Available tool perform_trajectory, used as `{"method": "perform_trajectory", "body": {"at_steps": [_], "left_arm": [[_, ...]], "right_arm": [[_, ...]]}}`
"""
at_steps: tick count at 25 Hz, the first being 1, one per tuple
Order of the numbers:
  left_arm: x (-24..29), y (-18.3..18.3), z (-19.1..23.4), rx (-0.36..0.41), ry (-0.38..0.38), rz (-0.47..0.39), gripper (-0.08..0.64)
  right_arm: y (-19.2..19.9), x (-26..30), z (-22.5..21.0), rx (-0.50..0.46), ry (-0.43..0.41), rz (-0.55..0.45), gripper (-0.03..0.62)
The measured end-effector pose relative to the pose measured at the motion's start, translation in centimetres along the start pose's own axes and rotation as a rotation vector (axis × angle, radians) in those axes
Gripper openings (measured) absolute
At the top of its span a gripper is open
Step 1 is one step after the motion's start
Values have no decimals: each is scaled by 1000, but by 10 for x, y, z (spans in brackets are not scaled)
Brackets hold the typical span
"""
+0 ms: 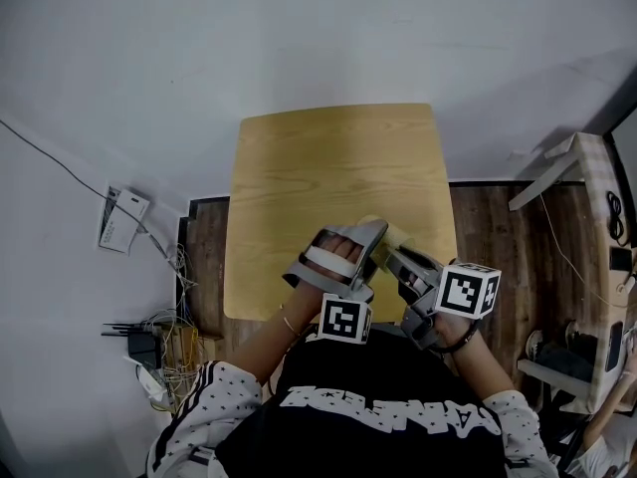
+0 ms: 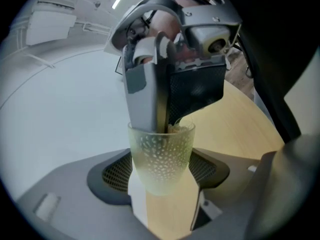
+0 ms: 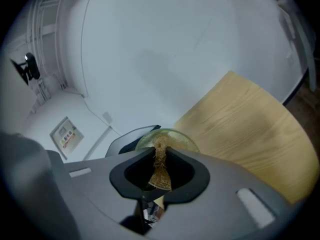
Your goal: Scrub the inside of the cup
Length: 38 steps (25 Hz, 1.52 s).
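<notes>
A pale green translucent cup (image 2: 161,156) with a dotted pattern sits between the jaws of my left gripper (image 2: 161,170), which is shut on it. In the head view the cup (image 1: 386,233) is held above the near edge of the wooden table (image 1: 328,167). My right gripper (image 3: 160,168) is shut on a brown fibrous scrubber (image 3: 160,174). The scrubber's tip reaches into the cup's mouth (image 3: 175,138). From the left gripper view, the right gripper's jaws dip into the cup from above, with a bit of the scrubber (image 2: 173,128) at the rim. The two grippers meet at the cup, the right gripper (image 1: 400,258) beside the left gripper (image 1: 370,231).
The table top (image 1: 299,267) carries nothing else. On the floor at the left lie a tangle of cables and a black box (image 1: 149,345), with a white device (image 1: 121,219) on the wall side. A wooden rack (image 1: 597,267) stands at the right.
</notes>
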<state>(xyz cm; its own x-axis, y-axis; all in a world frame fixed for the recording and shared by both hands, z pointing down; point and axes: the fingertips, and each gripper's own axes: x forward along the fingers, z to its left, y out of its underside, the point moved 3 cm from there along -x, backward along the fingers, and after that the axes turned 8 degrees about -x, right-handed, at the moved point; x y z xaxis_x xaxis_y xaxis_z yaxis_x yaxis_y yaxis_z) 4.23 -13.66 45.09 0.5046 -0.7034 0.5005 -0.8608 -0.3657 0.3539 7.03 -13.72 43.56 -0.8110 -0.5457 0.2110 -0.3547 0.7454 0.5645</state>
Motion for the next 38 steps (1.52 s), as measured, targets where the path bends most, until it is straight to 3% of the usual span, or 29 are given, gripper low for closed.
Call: {"method": "perform_trajectory", "body": {"at_steps": [3, 5, 8, 14, 19, 23, 29, 33, 38], "left_arm": [[-1, 1, 1, 16, -9, 1, 354], [-1, 0, 3, 24, -17, -3, 354], [-1, 0, 7, 36, -28, -2, 354], [-1, 3, 7, 61, -40, -2, 354], [-1, 11, 12, 141, -70, 39, 354], [0, 11, 14, 140, -73, 41, 354], [-3, 3, 13, 36, -42, 0, 354], [-4, 5, 14, 16, -29, 3, 354], [-3, 9, 13, 15, -21, 31, 354]], "right_arm": [[-9, 0, 3, 60, -61, -32, 72], [-9, -3, -3, 118, -45, -40, 72], [-2, -8, -16, 274, -1, -62, 72], [0, -6, -18, 519, -102, -143, 72], [-2, -5, -17, 590, -143, -166, 72], [-5, -3, -14, 513, -133, -149, 71], [-8, -2, -6, 259, -78, -77, 71], [-13, 5, 11, 63, -87, -34, 69], [-6, 8, 11, -92, -14, 22, 69]]}}
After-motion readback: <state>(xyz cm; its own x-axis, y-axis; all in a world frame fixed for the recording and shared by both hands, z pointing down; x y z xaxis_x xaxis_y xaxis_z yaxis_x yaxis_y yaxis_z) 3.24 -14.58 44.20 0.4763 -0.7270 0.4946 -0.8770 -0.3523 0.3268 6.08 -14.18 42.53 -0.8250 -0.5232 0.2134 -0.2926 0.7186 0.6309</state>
